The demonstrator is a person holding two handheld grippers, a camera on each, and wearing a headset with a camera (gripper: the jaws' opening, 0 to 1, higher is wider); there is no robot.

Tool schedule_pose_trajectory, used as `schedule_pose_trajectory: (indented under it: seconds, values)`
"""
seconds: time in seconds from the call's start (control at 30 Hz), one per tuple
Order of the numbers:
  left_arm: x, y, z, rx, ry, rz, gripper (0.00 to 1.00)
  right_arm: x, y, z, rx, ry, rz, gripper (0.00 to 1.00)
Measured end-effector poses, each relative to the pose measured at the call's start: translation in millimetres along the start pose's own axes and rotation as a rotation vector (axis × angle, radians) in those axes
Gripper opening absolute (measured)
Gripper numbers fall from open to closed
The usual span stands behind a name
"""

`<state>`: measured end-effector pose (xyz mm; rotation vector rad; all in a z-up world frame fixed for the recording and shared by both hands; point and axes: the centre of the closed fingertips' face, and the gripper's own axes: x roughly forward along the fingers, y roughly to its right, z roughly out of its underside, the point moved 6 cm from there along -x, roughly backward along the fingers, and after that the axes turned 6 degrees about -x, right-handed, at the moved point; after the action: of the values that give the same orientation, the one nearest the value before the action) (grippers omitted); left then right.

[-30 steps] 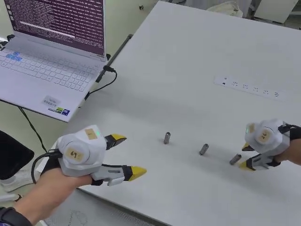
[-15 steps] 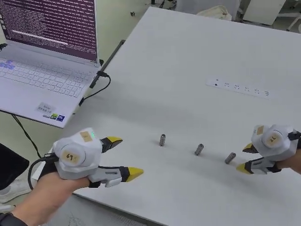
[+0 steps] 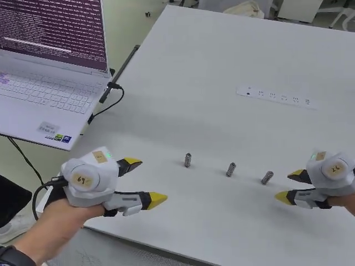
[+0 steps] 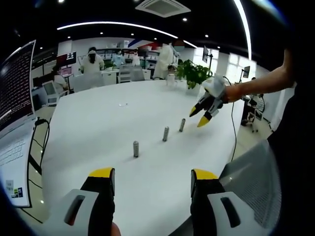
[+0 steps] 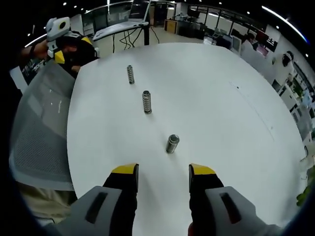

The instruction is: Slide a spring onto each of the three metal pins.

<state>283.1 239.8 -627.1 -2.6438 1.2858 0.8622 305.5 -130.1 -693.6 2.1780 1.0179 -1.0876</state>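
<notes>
Three short metal springs stand upright in a row on the white table: a left spring (image 3: 187, 160), a middle spring (image 3: 231, 169) and a right spring (image 3: 267, 177). Whether a pin sits inside each I cannot tell. My left gripper (image 3: 144, 179) is open and empty, a hand's width to the left of the row. In its own view the left gripper (image 4: 153, 174) faces the row, nearest spring (image 4: 136, 148) first. My right gripper (image 3: 289, 185) is open and empty just right of the right spring. From the right gripper (image 5: 163, 169) that spring (image 5: 172, 143) lies just ahead.
An open laptop (image 3: 50, 66) sits at the far left with a black cable (image 3: 111, 91) running to it. A white power strip (image 3: 277, 97) lies at the back of the table. The table's near edge (image 3: 183, 249) runs just below both grippers.
My right gripper has drawn back a little to the right, away from the right spring. The left gripper holds about the same place. The head camera has shifted.
</notes>
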Motion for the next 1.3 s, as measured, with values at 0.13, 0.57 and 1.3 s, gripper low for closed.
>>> schedule_pose_trajectory:
  seconds: [0.13,0.57,1.3]
  values:
    - [0.4,-0.2,0.4,-0.003,-0.001,0.001,0.58,-1.3,-10.0,4.4,0.031,0.027,0.006,0.40]
    - [2.0,1.1,1.8,0.005,-0.011,0.014,0.58,-15.4,-34.3,6.2,0.168,0.149,0.054,0.46]
    - [0.6,3.3,1.5,0.026,-0.017,0.028,0.59,-34.2,-78.6,17.2,0.304,0.253,0.102,0.62]
